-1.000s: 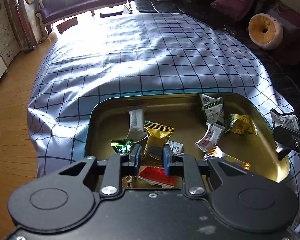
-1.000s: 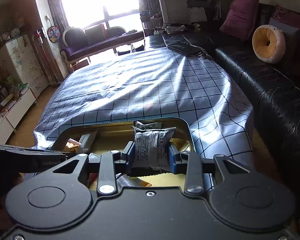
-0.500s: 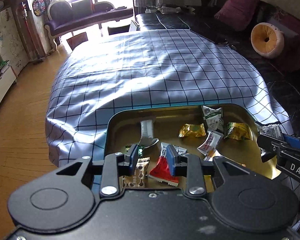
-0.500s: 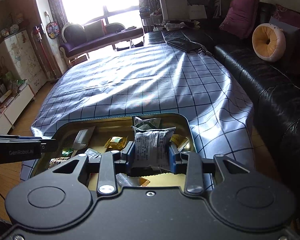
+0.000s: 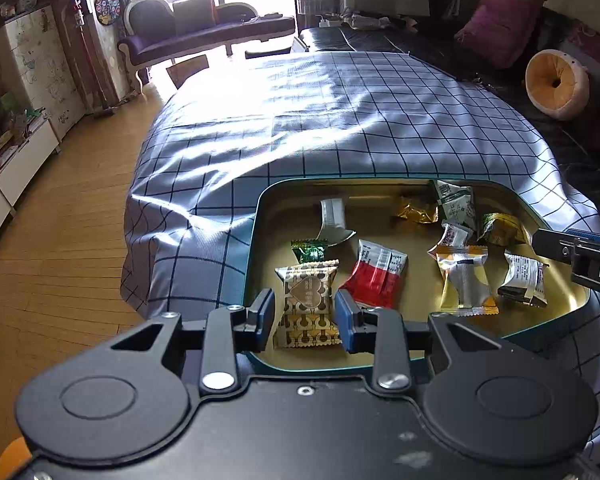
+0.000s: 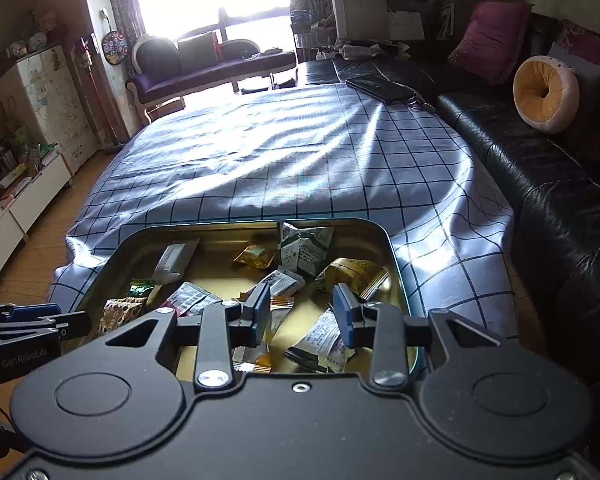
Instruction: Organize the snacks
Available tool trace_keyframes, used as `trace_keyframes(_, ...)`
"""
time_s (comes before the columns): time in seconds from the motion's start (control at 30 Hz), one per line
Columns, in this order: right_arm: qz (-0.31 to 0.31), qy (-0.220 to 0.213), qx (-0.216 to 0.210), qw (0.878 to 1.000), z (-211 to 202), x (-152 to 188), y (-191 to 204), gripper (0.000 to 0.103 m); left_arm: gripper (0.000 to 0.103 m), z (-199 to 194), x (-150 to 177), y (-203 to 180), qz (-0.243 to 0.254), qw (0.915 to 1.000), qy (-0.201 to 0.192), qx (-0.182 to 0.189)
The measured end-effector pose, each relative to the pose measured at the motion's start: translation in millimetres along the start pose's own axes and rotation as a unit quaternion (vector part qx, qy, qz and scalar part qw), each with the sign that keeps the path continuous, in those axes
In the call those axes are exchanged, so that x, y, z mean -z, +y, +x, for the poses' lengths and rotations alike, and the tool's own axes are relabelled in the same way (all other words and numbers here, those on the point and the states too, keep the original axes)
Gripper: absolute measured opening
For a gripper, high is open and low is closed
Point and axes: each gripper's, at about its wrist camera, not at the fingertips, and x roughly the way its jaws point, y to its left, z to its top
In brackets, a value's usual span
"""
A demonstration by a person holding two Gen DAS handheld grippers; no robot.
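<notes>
Snacks [image 5: 380,276] loose in tray [image 5: 256,248], under both parted, empty claws, left [image 5: 305,316] widening.

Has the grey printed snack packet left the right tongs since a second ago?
Yes. The grey printed packet was clamped above the gold tin; now it lies on the tin floor, below the open right tongs.

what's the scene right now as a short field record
surface: checked cloth
container: tin tray on the cloth
contents: many wrapped snacks, loose
left gripper: jaws opening, over heart-print packet lying in the tray
right gripper: open, holds nothing, over grey packet in the tray
nearby: black sofa, round cushion
</notes>
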Motion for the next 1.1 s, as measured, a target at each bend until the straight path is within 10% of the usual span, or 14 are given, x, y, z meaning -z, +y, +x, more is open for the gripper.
trace_keyframes(1.1, -0.027, -0.006, 0.004, 1.0, -10, 38, 18, 0.044, 0.035, -2, 26, -6, 0.004, 0.9995, -0.022, -0.023)
